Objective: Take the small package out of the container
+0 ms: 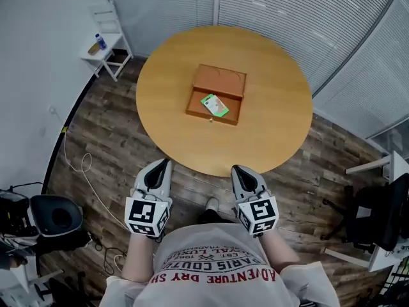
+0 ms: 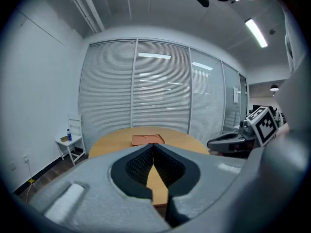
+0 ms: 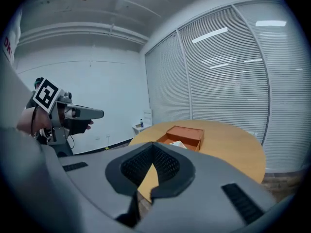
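Note:
An open orange box (image 1: 197,105) lies in the middle of the round wooden table (image 1: 275,126), its lid (image 1: 220,80) folded back on the far side. A small green and white package (image 1: 214,105) rests inside it. Both grippers hang over the floor, short of the table's near edge. My left gripper (image 1: 167,162) and my right gripper (image 1: 235,169) are shut and hold nothing. The left gripper view shows the box (image 2: 147,140) straight beyond the touching jaw tips (image 2: 153,145). In the right gripper view the box (image 3: 187,133) and package (image 3: 178,143) sit beyond the closed tips (image 3: 152,145).
A white stand (image 1: 110,38) with a blue-capped bottle (image 1: 100,41) is at the far left by the wall. A black seat (image 1: 57,217) and a white cable (image 1: 82,164) are on the floor at the left. A black chair and white frames (image 1: 377,222) stand at the right. Blinds enclose the room.

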`<state>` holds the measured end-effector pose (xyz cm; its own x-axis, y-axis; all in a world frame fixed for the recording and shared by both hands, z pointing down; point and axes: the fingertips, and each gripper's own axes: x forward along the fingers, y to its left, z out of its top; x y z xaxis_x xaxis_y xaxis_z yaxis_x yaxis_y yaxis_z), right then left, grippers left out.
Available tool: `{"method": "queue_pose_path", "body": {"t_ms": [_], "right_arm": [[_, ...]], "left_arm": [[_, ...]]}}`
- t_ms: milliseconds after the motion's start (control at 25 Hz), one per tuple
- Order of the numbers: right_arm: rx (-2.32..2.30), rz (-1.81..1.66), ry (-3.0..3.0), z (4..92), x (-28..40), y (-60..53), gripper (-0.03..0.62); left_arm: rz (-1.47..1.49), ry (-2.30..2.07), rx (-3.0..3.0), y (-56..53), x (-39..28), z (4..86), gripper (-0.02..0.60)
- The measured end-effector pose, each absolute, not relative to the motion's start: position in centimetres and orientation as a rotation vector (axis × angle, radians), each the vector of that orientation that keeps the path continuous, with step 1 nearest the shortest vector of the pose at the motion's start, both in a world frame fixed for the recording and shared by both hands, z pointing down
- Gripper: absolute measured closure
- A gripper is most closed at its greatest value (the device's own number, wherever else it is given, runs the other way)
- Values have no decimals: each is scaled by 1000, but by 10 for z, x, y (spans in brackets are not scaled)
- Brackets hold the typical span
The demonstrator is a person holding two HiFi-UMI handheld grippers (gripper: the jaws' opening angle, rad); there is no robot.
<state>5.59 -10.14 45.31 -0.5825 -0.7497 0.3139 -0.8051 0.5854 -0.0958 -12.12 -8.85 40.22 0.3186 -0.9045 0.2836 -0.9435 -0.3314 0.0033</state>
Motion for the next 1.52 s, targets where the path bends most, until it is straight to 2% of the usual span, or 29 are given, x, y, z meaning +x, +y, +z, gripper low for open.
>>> {"method": "queue_pose_path", "body": {"t_ms": [400,800,1280,1360,1520], "right_arm": [[1303,412,-2544,463,80,-189,586],[1269,408,-2401,481,40,-282,586],[1118,518,-2099,565,-11,-367,581],[1072,522,-2056,580,-19,-374,435],[1008,485,-1964,606,-26,-388,354]], "left_arm": [[340,-1634,2421,-171,-92,412,571],[348,-1470,2470,-285,-115,432,571],[398,-1263,2532,-391,-155,467,571],[400,-1228,2531,-399,-159,475,571],[397,-1162,2539,-412,-163,489,571]]}}
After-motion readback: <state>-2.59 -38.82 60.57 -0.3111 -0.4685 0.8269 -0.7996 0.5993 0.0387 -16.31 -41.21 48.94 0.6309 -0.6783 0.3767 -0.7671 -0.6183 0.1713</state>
